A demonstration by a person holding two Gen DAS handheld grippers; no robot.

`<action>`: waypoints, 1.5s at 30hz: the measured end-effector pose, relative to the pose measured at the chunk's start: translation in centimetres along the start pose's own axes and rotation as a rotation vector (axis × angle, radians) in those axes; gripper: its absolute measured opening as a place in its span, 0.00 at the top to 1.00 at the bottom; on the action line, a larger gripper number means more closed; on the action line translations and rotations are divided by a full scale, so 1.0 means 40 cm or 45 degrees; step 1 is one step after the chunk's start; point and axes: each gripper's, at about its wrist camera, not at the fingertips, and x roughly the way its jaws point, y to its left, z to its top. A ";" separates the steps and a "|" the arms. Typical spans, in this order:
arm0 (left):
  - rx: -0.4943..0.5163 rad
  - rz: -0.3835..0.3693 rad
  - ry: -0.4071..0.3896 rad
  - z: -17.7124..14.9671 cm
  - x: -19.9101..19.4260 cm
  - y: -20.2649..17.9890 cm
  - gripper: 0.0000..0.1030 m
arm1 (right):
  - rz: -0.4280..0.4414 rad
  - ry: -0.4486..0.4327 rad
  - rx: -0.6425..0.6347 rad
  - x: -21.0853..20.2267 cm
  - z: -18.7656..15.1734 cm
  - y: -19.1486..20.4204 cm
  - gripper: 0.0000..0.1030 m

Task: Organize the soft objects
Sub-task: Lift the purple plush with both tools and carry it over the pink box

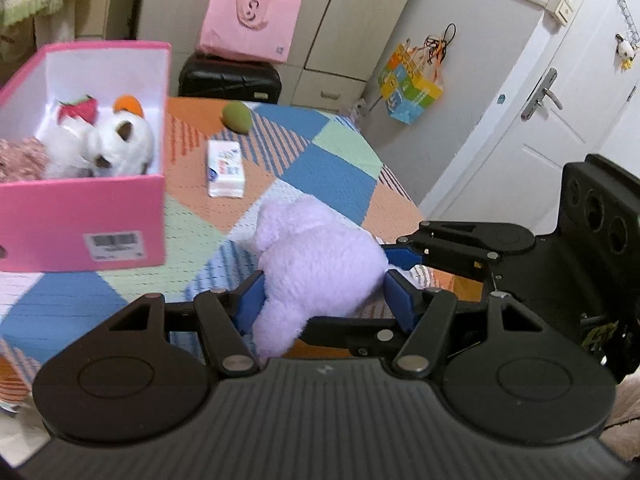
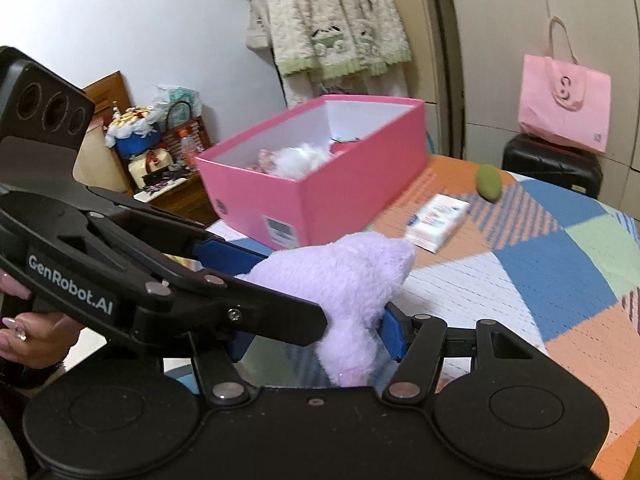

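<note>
A lilac plush toy lies between the blue pads of my left gripper, which is closed on it above the patchwork bedspread. My right gripper also grips the same lilac plush toy from the other side; its arm shows in the left wrist view. The pink box stands to the left and holds a white plush, a strawberry plush and a pinkish fuzzy toy. A green soft mango shape lies farther back on the bed.
A white tissue pack lies on the bedspread between the box and the plush. A black suitcase with a pink tote bag stands beyond the bed. A white door is at the right. A cluttered nightstand is behind the box.
</note>
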 end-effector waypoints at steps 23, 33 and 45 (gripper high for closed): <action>0.026 0.214 -0.355 0.150 -0.166 0.179 0.39 | -0.025 -0.186 -0.363 0.126 0.268 0.164 0.33; -0.077 0.294 -0.330 0.249 -0.110 0.342 0.39 | 0.077 -0.156 -0.425 0.289 0.397 0.126 0.33; -0.233 0.326 -0.176 0.284 -0.024 0.501 0.39 | 0.105 0.041 -0.516 0.490 0.461 0.113 0.33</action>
